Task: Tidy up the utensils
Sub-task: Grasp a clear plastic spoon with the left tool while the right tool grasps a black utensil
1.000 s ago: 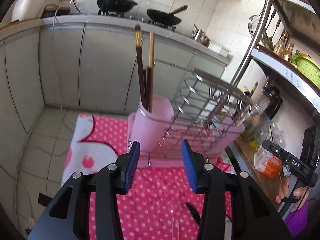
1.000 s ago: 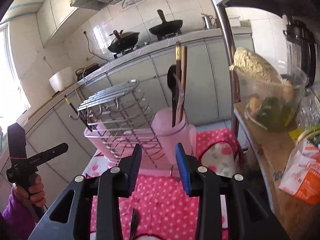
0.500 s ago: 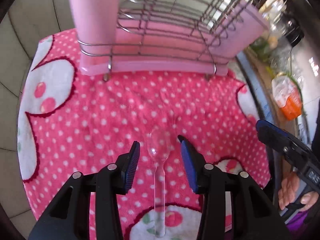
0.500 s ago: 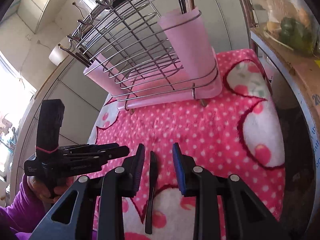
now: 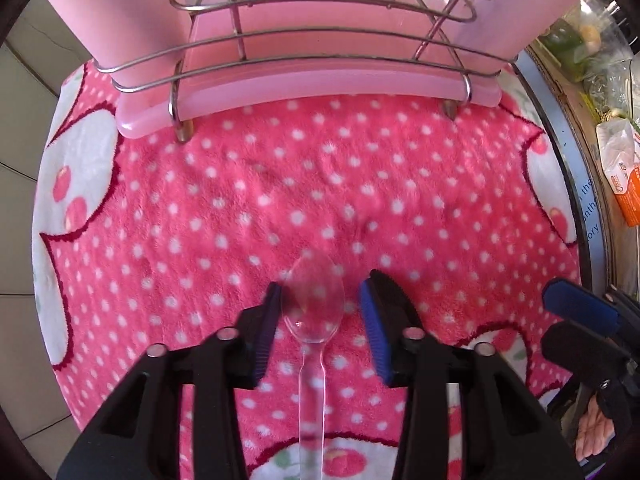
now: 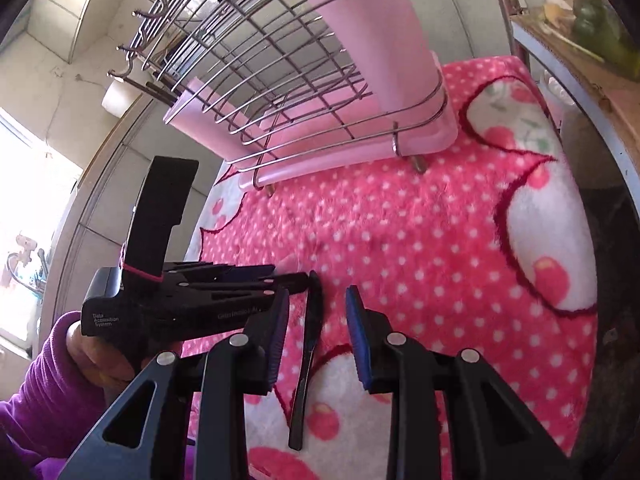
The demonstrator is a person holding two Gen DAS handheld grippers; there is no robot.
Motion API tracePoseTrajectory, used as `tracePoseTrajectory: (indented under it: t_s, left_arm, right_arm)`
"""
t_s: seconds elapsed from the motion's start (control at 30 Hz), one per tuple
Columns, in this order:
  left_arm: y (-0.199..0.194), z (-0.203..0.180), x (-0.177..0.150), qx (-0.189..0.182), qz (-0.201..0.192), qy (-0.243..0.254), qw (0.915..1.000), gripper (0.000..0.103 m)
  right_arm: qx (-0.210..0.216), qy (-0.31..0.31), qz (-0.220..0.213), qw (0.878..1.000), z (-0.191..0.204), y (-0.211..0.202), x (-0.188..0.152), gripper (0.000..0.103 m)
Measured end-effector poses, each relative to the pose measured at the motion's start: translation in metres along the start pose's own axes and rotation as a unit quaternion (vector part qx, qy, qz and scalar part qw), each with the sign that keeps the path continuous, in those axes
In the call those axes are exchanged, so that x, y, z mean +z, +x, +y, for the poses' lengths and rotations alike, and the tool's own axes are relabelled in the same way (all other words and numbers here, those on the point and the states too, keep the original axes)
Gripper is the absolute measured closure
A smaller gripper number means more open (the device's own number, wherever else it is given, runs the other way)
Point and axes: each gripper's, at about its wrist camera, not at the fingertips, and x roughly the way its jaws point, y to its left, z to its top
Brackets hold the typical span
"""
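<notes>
A clear plastic spoon (image 5: 313, 300) lies on the pink dotted towel (image 5: 280, 184), bowl pointing at the rack. My left gripper (image 5: 320, 292) points down over it and its jaws are closing, with the spoon's bowl between the pads; a gap still shows on the right side. A black knife (image 6: 308, 344) lies on the towel between the fingers of my right gripper (image 6: 319, 294), which stands open and clear of it on both sides. The left gripper (image 6: 256, 276) sits just left of the knife. Behind both stands the pink wire dish rack (image 6: 320, 140) with its pink utensil cup (image 6: 372, 40).
A shelf with bags of food (image 5: 624, 168) runs along the towel's right edge, with a steel post (image 6: 516, 20) beside it. Grey cabinets and floor tiles lie off the left edge. A purple sleeve (image 6: 48, 380) holds the left gripper.
Both grippers tipped down from the rack and sank to the towel. The left one came over the clear spoon and narrowed; the right one settled around the black knife.
</notes>
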Motion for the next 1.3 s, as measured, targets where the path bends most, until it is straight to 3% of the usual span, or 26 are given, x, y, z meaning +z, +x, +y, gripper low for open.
tracePoseTrajectory:
  t_s: [0.3,0.47,0.6,0.8,0.83,0.87,0.9,1.1,1.3]
  left_arm:
    - [-0.033,0.039,-0.023,-0.075,-0.058,-0.040,0.9947,0.072]
    - [-0.059,0.062,-0.038,-0.098,-0.100,-0.056,0.9885,0.072]
    - [-0.077,0.076,-0.046,-0.109,-0.125,-0.061,0.9842,0.072]
    - [-0.095,0.084,-0.054,-0.119,-0.137,-0.060,0.9816,0.072]
    - [-0.096,0.085,-0.054,-0.121,-0.138,-0.062,0.9811,0.072]
    - [-0.097,0.086,-0.053,-0.123,-0.139,-0.063,0.9806,0.072]
    - [-0.095,0.085,-0.052,-0.125,-0.141,-0.064,0.9801,0.072]
    - [-0.098,0.092,-0.053,-0.130,-0.157,-0.069,0.9766,0.072]
    - [-0.106,0.098,-0.054,-0.147,-0.181,-0.081,0.9690,0.072]
  right_arm:
    - [0.020,0.010,0.068,0.997,0.003,0.042,0.005,0.073]
    - [-0.020,-0.013,0.107,0.994,0.017,0.071,0.010,0.073]
    - [-0.073,-0.036,0.112,0.990,0.030,0.088,0.015,0.073]
    - [-0.132,-0.069,0.133,0.980,0.043,0.114,0.014,0.075]
    - [-0.138,-0.074,0.128,0.979,0.045,0.115,0.014,0.076]
    - [-0.144,-0.077,0.126,0.978,0.046,0.116,0.013,0.086]
    - [-0.148,-0.076,0.124,0.978,0.045,0.116,0.013,0.089]
    - [-0.103,-0.048,0.081,0.990,0.038,0.095,0.010,0.089]
    - [-0.067,-0.041,-0.002,0.997,0.036,0.045,0.009,0.089]
